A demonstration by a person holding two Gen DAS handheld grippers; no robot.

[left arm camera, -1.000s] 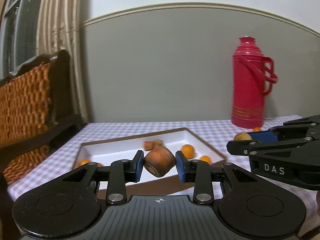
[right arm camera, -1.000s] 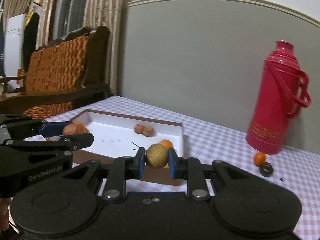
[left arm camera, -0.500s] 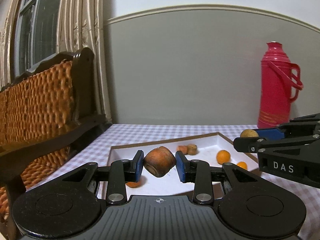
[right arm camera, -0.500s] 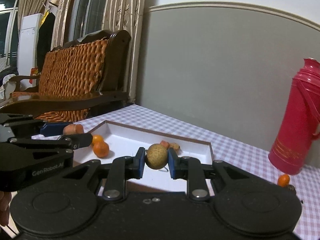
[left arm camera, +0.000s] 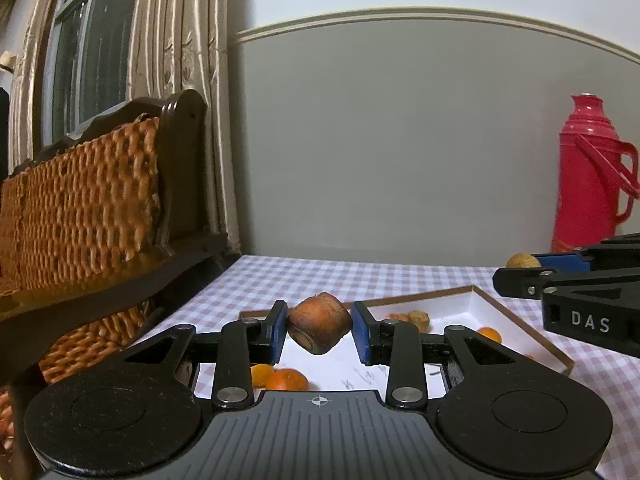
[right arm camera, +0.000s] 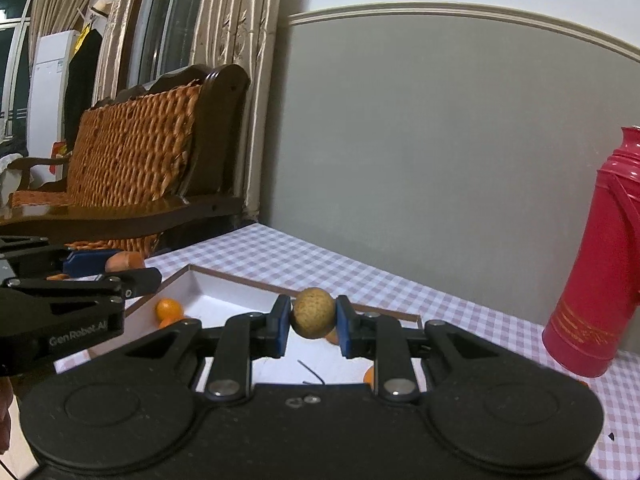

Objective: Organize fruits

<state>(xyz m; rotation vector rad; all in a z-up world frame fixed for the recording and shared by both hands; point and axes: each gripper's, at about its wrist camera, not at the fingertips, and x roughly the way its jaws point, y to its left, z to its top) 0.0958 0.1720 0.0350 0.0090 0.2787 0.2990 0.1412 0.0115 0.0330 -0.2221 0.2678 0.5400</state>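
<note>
In the left wrist view, the left claw (left arm camera: 320,326) grips a wrinkled brown fruit (left arm camera: 320,322) above the near end of a white tray (left arm camera: 516,320) on the checked table (left arm camera: 320,276). Small oranges (left arm camera: 286,378) lie in the tray.

In the right wrist view, the right claw (right arm camera: 313,320) grips a round tan fruit (right arm camera: 313,317) over the tray (right arm camera: 224,298); a red flask (right arm camera: 600,264) stands at the right.

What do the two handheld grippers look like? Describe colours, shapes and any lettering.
Both the left gripper and the right gripper are matte black, with two round discs on a broad body, slim linkage arms with silver pivot pins, and blue-padded jaws. The left one's side reads "GenRobot.AI"; the right one's reads "DAS".
</note>
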